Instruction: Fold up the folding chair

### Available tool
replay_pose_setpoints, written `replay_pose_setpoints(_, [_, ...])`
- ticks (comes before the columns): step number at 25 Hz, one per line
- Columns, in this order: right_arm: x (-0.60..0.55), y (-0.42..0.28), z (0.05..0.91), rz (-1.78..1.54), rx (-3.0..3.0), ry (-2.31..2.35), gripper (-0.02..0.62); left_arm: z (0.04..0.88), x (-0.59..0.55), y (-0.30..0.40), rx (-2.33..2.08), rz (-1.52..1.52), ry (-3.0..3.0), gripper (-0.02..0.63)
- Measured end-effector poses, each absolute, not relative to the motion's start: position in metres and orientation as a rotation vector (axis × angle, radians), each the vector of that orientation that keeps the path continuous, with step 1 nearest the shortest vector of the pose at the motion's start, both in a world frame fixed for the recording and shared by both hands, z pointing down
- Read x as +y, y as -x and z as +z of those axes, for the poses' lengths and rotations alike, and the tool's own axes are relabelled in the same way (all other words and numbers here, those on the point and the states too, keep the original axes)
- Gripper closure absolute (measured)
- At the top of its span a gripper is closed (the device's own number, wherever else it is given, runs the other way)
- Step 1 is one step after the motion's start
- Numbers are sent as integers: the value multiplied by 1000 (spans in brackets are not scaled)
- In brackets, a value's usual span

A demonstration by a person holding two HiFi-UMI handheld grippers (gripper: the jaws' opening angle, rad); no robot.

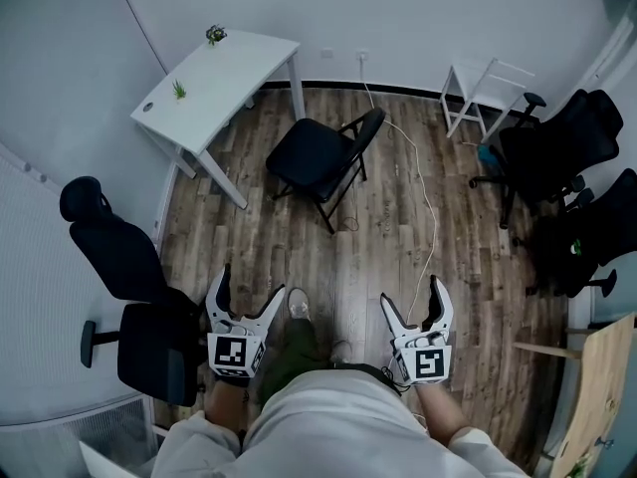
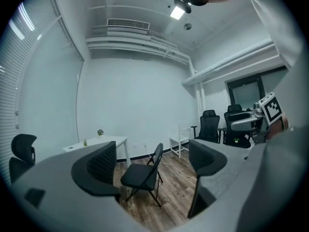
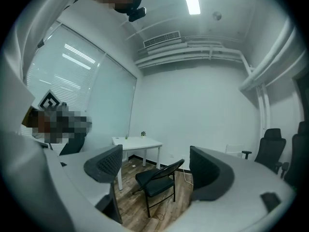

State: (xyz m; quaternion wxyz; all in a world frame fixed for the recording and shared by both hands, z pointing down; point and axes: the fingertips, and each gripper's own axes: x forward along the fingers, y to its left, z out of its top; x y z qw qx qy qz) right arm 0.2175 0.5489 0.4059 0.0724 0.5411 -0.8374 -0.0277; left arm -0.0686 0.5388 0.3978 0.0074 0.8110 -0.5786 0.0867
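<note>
The folding chair [image 1: 318,157] stands unfolded on the wood floor [image 1: 468,267], seat flat and all legs down, well ahead of the person and apart from both grippers. It is just beside the near corner of a white table [image 1: 214,83], with its backrest on the side away from the table. A white cable [image 1: 428,207] runs along the floor past the backrest side. The left gripper [image 1: 251,285] is held low in front of the person, its 2 jaws spread wide with nothing between them; its own view shows the chair only in the distance, framed by the gap. The right gripper [image 1: 411,295] is held alongside it, jaws also wide apart and gripping nothing, with the chair again far off between them. 2 small plants [image 1: 215,35] sit on the table. A black office chair [image 1: 129,287] stands close to the left gripper, more black office chairs [image 1: 562,152] crowd the right side of the room, and a small white stand [image 1: 483,93] is against the far wall.
</note>
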Motion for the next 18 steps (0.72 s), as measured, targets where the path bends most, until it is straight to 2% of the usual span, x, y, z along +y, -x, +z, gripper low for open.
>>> replay_pose_setpoints(18, [377,-141,387,-123,-2401,-1765,179,409,339,150,-1647,233,-2599,140])
